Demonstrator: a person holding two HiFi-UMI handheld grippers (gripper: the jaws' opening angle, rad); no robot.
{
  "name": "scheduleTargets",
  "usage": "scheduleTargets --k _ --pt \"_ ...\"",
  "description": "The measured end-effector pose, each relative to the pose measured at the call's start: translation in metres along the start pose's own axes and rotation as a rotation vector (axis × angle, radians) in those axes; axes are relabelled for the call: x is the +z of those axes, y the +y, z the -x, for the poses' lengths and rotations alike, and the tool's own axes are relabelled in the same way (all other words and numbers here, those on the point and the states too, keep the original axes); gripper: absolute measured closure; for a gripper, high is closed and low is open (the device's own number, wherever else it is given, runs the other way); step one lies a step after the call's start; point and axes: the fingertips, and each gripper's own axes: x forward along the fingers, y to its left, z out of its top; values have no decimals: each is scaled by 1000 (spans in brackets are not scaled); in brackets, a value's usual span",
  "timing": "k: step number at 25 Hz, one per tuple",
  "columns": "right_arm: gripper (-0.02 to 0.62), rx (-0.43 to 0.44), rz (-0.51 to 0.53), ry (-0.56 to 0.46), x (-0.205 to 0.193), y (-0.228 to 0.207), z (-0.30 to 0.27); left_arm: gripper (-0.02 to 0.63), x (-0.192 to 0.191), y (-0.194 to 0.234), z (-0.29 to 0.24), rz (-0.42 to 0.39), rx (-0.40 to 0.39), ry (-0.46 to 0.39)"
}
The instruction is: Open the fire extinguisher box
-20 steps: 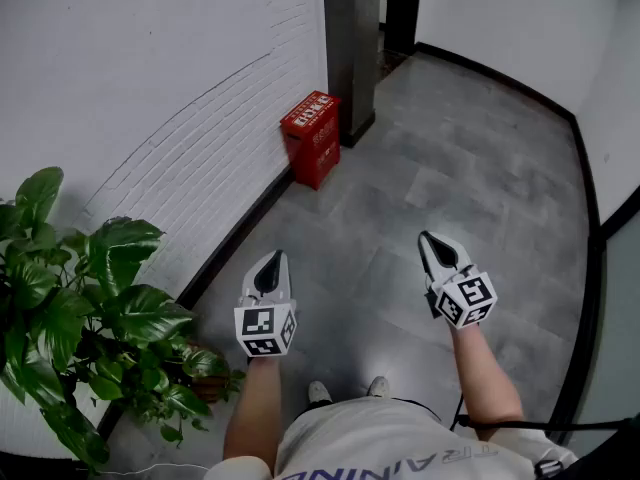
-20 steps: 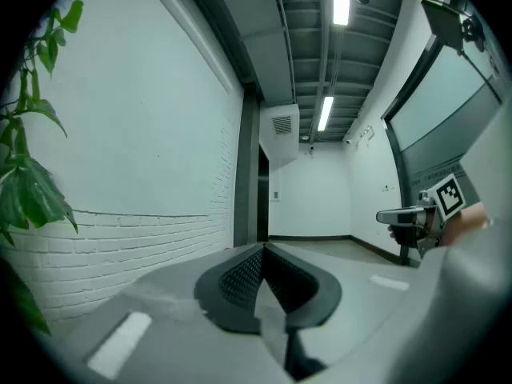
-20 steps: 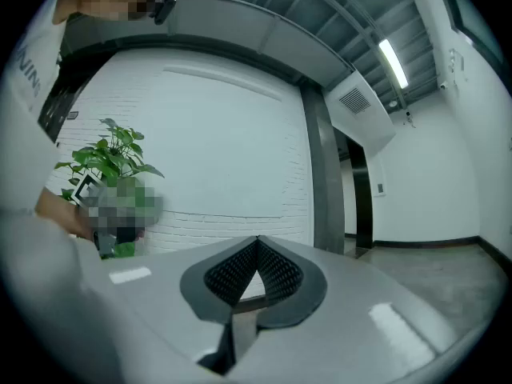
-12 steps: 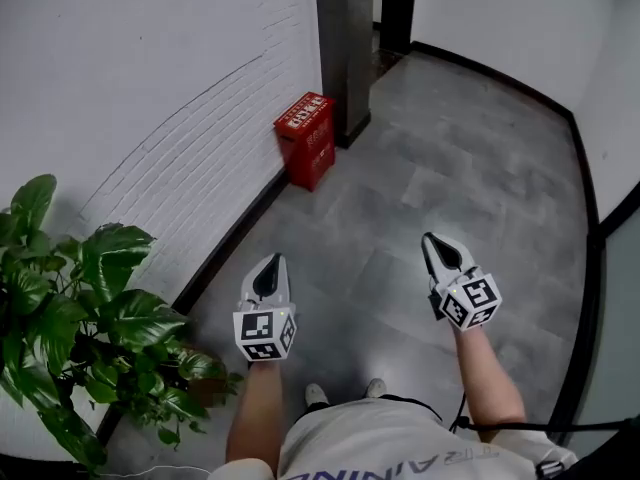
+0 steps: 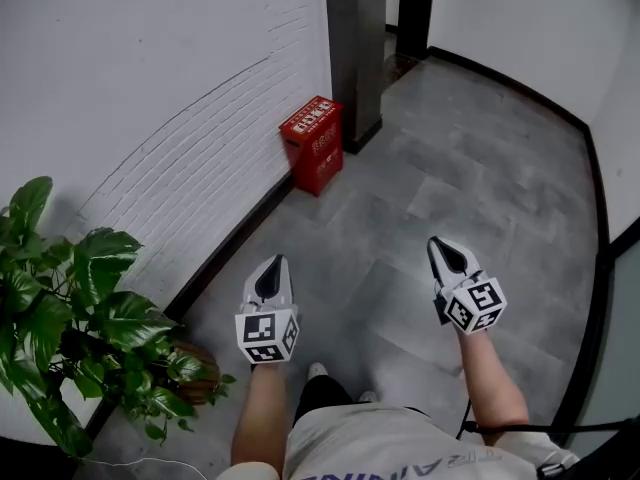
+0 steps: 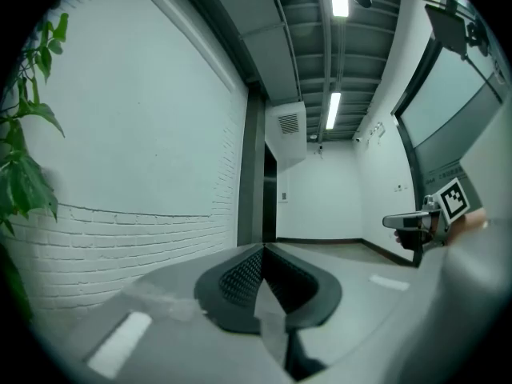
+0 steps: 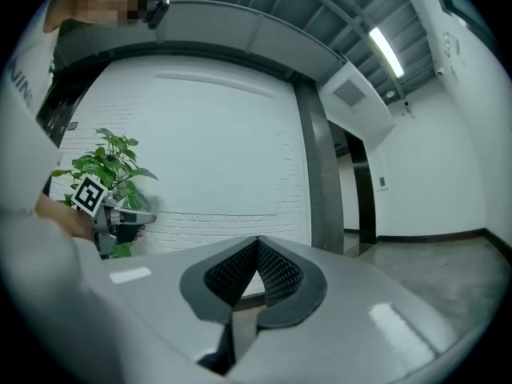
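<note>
A red fire extinguisher box stands on the grey floor against the white brick wall, beside a dark pillar, in the head view. Its lid looks closed. Both grippers are held well short of it, above the floor. My left gripper points toward the box with its jaws together and nothing between them. To its right my right gripper is shut too and empty. In the left gripper view the left gripper faces the hallway; the right gripper faces the wall. Neither gripper view shows the box.
A leafy potted plant stands at the lower left by the wall, also seen as the plant behind the other gripper. A black skirting runs along the wall. A doorway opens past the pillar. The person's feet are on grey tiles.
The view has shifted slightly; the box and pillar sit a little lower and to the right in frame. Both grippers stay shut and sit slightly lower in frame.
</note>
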Motion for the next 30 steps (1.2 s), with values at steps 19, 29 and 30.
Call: scheduleTargets --k 19,29,30 --pt "594 -5 30 -10 23 -127 -257 600 32 110 -276 -4 -5 -16" --pt "594 30 32 3 31 -173 -391 600 36 169 -387 28 33 -7" --pt "594 37 30 3 30 -178 -401 600 35 172 -396 31 38 -5"
